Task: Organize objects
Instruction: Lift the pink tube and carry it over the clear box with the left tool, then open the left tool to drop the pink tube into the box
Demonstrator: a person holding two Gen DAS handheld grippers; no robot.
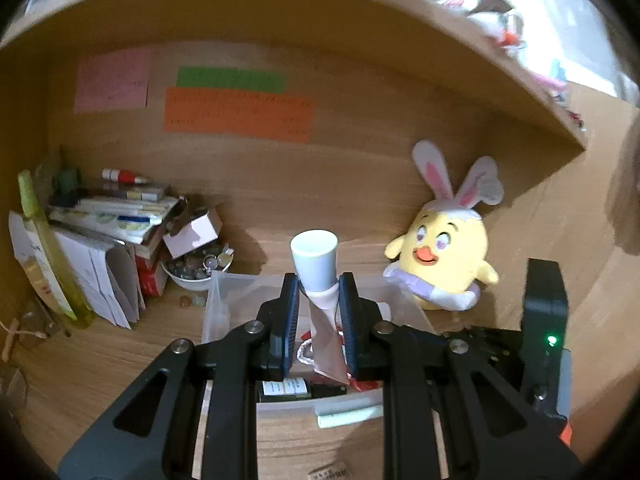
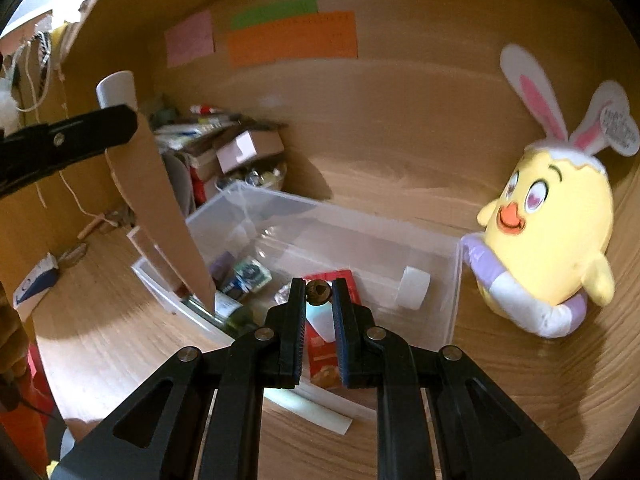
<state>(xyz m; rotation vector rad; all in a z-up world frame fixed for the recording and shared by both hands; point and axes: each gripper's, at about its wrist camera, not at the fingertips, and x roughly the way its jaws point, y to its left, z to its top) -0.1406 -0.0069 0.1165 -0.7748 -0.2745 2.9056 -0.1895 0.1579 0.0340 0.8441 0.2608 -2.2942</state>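
Note:
My left gripper [image 1: 319, 284] is shut on a squeeze tube [image 1: 326, 344] with a white cap [image 1: 314, 258]; the cap points up and away. The tube hangs over a clear plastic bin [image 1: 218, 304]. In the right wrist view that tube [image 2: 160, 208] slants above the bin's left end [image 2: 320, 206], clamped by the left gripper's black fingers [image 2: 80, 136]. My right gripper [image 2: 319, 285] is shut on a small brown round object [image 2: 319, 291], held over the bin's near side. Inside the bin lie a red packet [image 2: 332, 344], a white-capped clear bottle [image 2: 414, 286], small boxes [image 2: 248, 274] and a dark bottle [image 2: 232, 312].
A yellow chick plush with bunny ears [image 2: 560, 232] sits just right of the bin against the wooden back wall. A pile of books and papers [image 1: 112, 216] and a bowl of small stones [image 1: 196, 270] crowd the left corner. A shelf [image 1: 440, 40] overhangs.

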